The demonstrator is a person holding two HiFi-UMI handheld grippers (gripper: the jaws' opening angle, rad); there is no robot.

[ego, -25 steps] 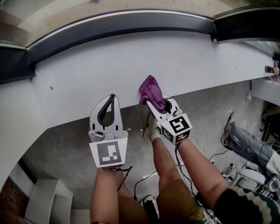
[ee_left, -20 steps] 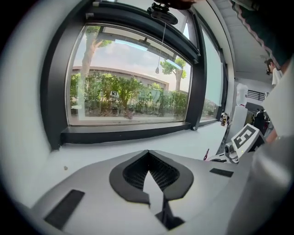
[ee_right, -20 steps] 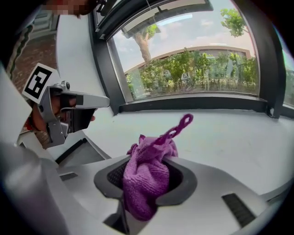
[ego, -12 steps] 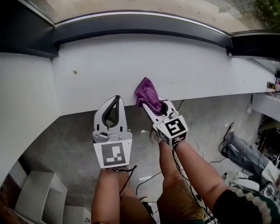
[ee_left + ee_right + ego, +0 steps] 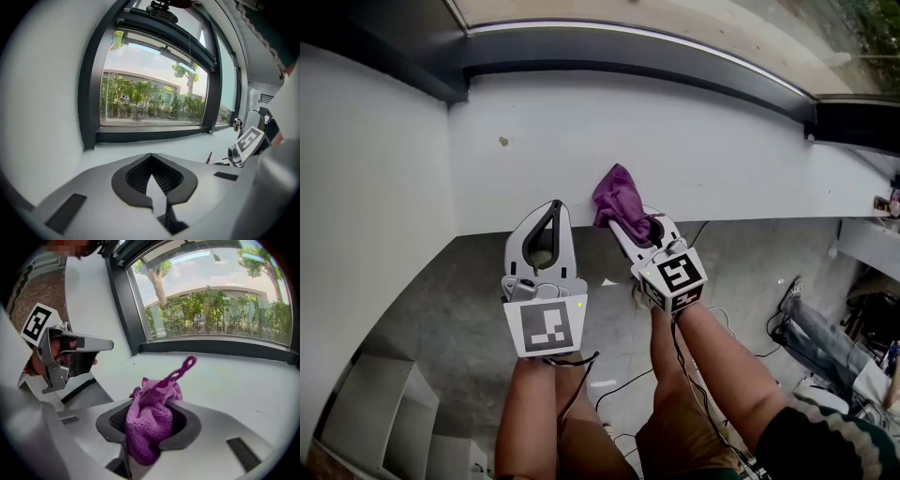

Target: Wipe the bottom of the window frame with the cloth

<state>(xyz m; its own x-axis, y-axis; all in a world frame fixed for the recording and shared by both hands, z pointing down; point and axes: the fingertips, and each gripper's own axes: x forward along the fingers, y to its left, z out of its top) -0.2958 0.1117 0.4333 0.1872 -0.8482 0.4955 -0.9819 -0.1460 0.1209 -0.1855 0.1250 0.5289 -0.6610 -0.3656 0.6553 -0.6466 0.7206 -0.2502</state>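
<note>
**A:** What was over on the far left?

**B:** A white wall (image 5: 366, 187). It met the white sill (image 5: 741, 141) at a corner. The dark bottom rail of the window frame (image 5: 675, 49) ran along the sill's far side, and a small dark speck (image 5: 503, 142) lay on the sill near that corner.

**A:** And the left gripper?

**B:** The left gripper (image 5: 555, 206) hung at the sill's near edge. Its jaws were pressed together at the tips with nothing between them. Its own view showed the black pads (image 5: 129, 187) meeting, with bare sill and the frame rail (image 5: 150, 136) beyond.

**A:** Where was the cloth?

**B:** The purple cloth (image 5: 617, 195) was just to the right, pinched in the right gripper (image 5: 625, 220). It was bunched over the sill's near edge, well short of the frame rail. In the right gripper view the cloth (image 5: 151, 420) filled the space between the jaws, and a loop of it stuck up. I couldn't tell whether it touched the sill.

**A:** Further right?

**B:** Grey floor (image 5: 431, 309) lay below the sill, with cables (image 5: 614, 380) trailing across it.
</note>
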